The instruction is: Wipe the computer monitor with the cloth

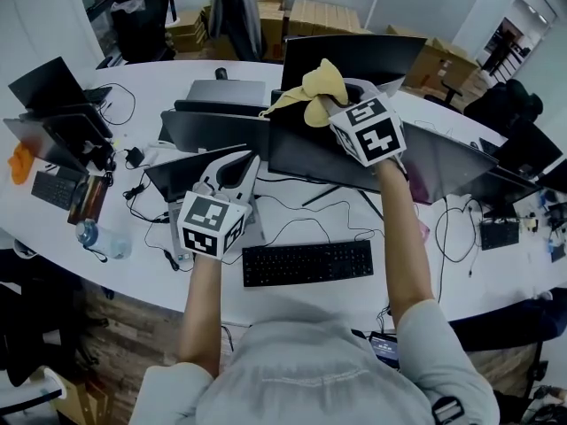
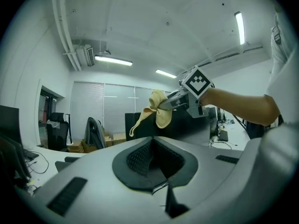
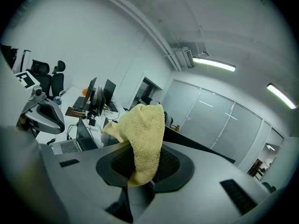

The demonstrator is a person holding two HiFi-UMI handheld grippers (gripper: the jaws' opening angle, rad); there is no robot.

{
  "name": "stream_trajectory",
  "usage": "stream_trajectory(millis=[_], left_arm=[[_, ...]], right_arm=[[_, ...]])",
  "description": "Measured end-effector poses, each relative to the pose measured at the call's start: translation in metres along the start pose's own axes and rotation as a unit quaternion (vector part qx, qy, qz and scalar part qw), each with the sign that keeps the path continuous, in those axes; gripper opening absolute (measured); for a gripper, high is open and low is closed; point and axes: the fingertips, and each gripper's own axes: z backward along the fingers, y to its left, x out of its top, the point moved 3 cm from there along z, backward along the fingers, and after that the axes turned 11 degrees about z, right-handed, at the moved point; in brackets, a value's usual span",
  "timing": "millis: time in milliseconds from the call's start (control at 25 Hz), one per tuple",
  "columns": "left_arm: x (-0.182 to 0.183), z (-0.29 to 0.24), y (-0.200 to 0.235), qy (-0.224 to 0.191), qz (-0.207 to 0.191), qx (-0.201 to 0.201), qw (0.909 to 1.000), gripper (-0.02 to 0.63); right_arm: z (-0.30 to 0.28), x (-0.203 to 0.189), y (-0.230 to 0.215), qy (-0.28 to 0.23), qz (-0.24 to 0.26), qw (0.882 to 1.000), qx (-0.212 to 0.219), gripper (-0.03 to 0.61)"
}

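A yellow cloth (image 1: pixel 312 91) is pinched in my right gripper (image 1: pixel 330 104), which is shut on it. It is held at the top edge of the dark monitor (image 1: pixel 310 153) in front of me, and part of the cloth hangs over that edge. In the right gripper view the cloth (image 3: pixel 145 139) droops from between the jaws, with the monitor's top edge (image 3: pixel 201 146) behind it. My left gripper (image 1: pixel 234 168) hovers lower left of the monitor, jaws together and holding nothing. The left gripper view looks up at the cloth (image 2: pixel 159 108) and the right gripper (image 2: pixel 180 99).
A black keyboard (image 1: pixel 306 263) lies on the white desk (image 1: pixel 443 264) near me. A laptop (image 1: pixel 190 171) stands under the left gripper. Cables and a water bottle (image 1: pixel 89 235) lie at the left. More monitors (image 1: pixel 354 56) and cardboard boxes (image 1: pixel 323 16) are behind.
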Motion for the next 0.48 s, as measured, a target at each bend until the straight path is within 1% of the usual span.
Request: stream_trajectory(millis=[480], left_arm=[[0.001,-0.024,-0.045,0.007,-0.008,-0.015,0.9998,0.02]], right_arm=[[0.038,-0.047,-0.031,0.015,-0.018,1.0,-0.015,0.112]])
